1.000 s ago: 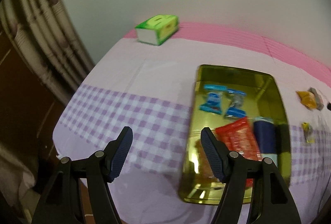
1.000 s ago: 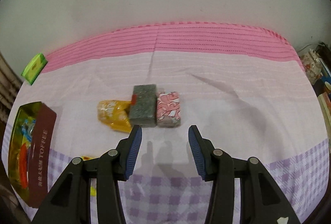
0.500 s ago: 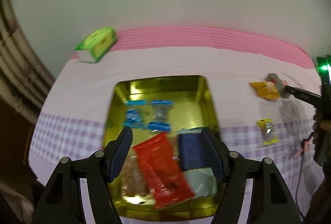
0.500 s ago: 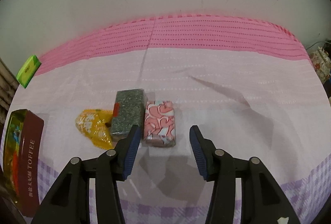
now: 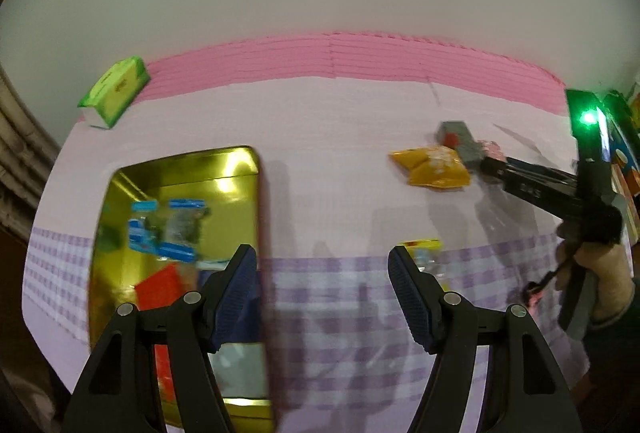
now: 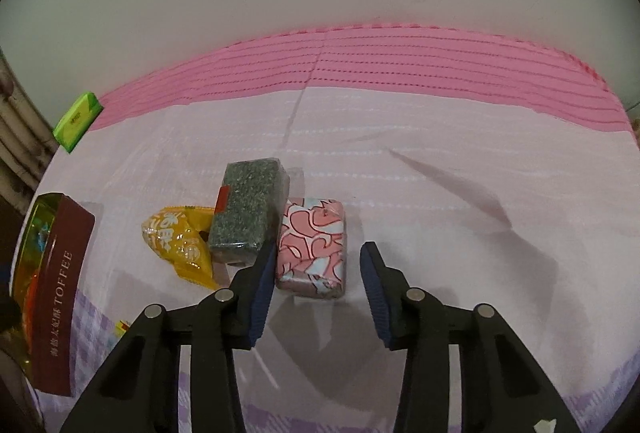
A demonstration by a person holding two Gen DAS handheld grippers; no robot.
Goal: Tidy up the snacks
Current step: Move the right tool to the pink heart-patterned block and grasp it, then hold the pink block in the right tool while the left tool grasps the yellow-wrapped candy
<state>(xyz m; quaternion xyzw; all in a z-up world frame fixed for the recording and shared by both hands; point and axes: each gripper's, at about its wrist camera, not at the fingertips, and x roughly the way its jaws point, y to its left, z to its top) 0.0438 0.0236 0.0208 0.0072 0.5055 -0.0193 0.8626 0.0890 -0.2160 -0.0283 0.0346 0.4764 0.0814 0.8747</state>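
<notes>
A pink patterned block lies on the cloth beside a grey speckled block and a yellow packet. My right gripper straddles the pink block's near end. Its jaws are closing: the left pad is at the block's edge, the right pad still apart. My left gripper is open and holds nothing, above the checked cloth between the gold tin and a small yellow packet. Blue-wrapped sweets and a red packet lie in the tin.
A green tissue box stands at the far left by the wall. The tin's maroon side reads TOFFEE. A hand holds the right gripper at the right edge. A pink band runs along the cloth's far side.
My left gripper has swung right, off the tin and over the cloth beside it. My right gripper has come down closer to the pink block, and its jaws have narrowed.
</notes>
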